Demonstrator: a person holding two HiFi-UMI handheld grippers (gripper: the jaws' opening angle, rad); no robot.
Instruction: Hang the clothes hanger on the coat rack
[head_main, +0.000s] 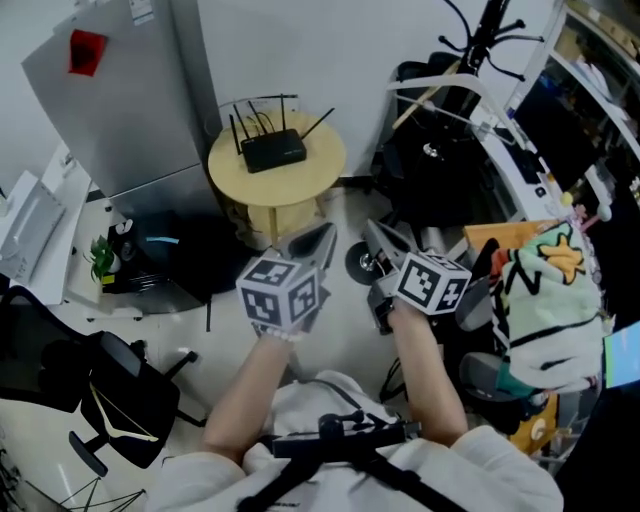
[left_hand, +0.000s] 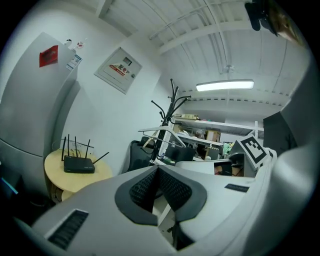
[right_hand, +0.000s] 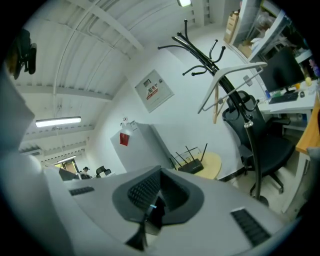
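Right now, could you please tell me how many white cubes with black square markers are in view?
2. One white marker cube sits on the left gripper, a second cube on the right gripper; none seems hidden.

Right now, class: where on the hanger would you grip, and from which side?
I'd grip one sloping arm of the hanger, coming from the side away from the rack. It is a thin bar the jaws can span, clear of the pole.

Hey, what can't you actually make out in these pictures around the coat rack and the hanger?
Coat rack top: head view, cut off by the upper edge.
Hanger hook: right gripper view, too small to trace.
Wall notice print: left gripper view, too small.
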